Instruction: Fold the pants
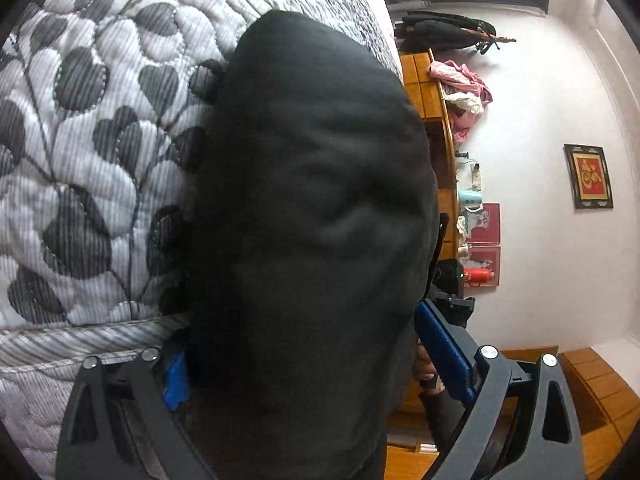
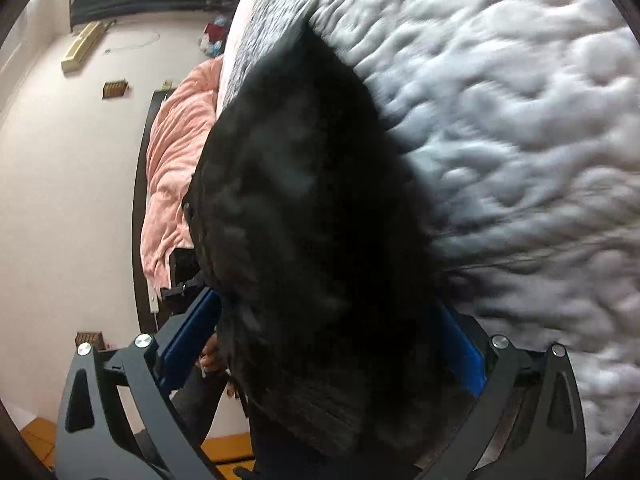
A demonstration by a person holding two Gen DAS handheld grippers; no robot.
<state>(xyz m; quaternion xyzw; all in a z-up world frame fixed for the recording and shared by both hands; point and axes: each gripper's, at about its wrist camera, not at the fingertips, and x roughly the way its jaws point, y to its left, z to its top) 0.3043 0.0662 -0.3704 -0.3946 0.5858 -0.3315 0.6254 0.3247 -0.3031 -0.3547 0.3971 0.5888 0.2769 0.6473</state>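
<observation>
Laying the black pants (image 1: 312, 208) onto the quilted bed (image 1: 92, 128), I have both jaws spread wide, cloth loose between them; next I judge I must regrip an edge to fold.

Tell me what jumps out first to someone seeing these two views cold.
A big mass of black pants fills the middle of both wrist views, bunched between the blue pads of each wide-spread claw. Behind it lies a quilted bedspread with a grey leaf print. To the right in the left wrist view, a framed red-and-gold picture hangs on the pale wall.
</observation>
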